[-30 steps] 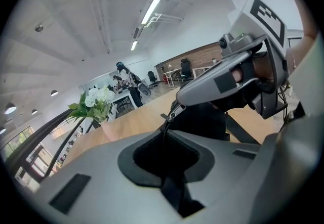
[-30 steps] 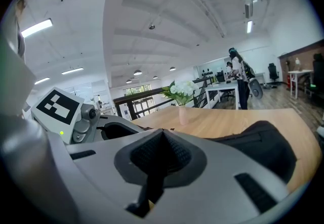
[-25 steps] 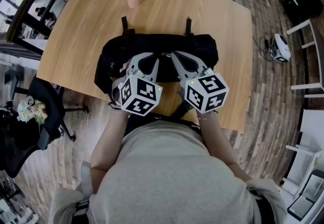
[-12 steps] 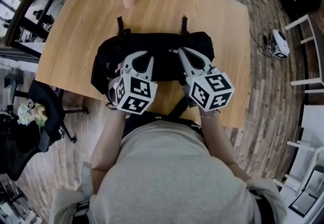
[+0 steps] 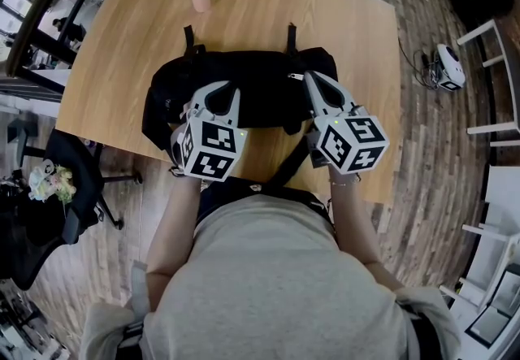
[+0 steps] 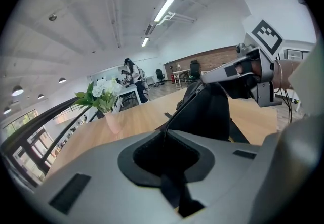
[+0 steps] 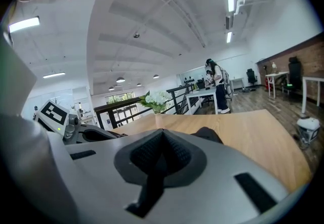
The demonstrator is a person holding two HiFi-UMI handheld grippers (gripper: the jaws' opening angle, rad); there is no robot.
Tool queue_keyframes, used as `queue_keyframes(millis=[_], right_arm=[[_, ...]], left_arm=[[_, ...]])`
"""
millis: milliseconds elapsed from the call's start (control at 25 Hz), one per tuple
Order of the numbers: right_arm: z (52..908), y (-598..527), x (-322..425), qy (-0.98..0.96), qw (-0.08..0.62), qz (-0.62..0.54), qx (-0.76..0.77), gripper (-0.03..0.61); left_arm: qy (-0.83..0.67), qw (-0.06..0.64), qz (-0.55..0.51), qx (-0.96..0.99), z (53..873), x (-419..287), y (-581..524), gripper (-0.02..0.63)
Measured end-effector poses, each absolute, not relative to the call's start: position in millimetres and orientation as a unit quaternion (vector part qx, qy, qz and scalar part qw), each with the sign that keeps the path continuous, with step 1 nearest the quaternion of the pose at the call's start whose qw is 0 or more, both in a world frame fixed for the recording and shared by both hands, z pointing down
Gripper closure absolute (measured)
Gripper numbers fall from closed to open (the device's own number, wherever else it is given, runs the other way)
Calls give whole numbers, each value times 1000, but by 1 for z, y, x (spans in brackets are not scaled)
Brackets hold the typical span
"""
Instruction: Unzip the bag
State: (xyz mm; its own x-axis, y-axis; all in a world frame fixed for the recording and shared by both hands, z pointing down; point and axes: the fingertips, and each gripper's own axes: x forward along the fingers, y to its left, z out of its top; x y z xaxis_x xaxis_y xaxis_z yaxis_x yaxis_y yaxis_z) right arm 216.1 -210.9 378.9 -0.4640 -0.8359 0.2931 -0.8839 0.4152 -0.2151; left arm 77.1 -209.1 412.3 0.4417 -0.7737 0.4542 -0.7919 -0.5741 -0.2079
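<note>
1. The left tongs (image 5: 218,92) are clamping a fold of the black soft fabric bag (image 5: 260,94) near its left end. Their pads are nipping dark cloth right where the zip seam (image 6: 185,104) is climbing the bag's ridge.
2. The bag is lying across the middle of the pale wooden table (image 5: 325,9), close to the person's edge. It is looking limp and light, so I judge it will be slumping and dragging along with any tug. It needs pinning by the cloth beside the zip, while the small pull tab is the place to take hold for opening.
3. The right tongs (image 5: 313,76) are pressing fully together on top of the bag's right end. A thin dark sliver is sitting between them, which I am taking for the zip pull (image 7: 152,167); it is too small to be sure.
4. The head view is showing the whole bag with both tongs well apart along it, but not the pads. The left gripper view is showing the pinched cloth, the right tongs (image 6: 205,77) beyond the ridge, and a pink vase of white flowers (image 6: 112,119) behind. The right gripper view is showing only a dark bump of bag (image 7: 207,134) past its closed tips.
</note>
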Motion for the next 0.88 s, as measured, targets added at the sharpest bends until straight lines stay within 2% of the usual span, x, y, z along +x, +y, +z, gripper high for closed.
queue_keyframes(millis=[280,640,680,720,760,880], right_arm=[[371,-217,256,-821,56,168,543,572],[376,-206,222,-850,86,135,503,567],[378,-204,216,-854,97,124,496,553],[380,-203,209,-859,111,113,488,458],[381,-202,202,-862,124,103,480,435],[384,-201,186,-863,162,68,473,436]], left_arm=[[-477,32,265,838,417,66,-213,572],[-478,38,261,838,417,68,-212,572],[-477,38,262,838,417,69,-212,572],[-477,38,262,838,418,69,-211,572],[-476,38,261,839,418,68,-211,572],[-476,38,260,839,416,68,-211,572]])
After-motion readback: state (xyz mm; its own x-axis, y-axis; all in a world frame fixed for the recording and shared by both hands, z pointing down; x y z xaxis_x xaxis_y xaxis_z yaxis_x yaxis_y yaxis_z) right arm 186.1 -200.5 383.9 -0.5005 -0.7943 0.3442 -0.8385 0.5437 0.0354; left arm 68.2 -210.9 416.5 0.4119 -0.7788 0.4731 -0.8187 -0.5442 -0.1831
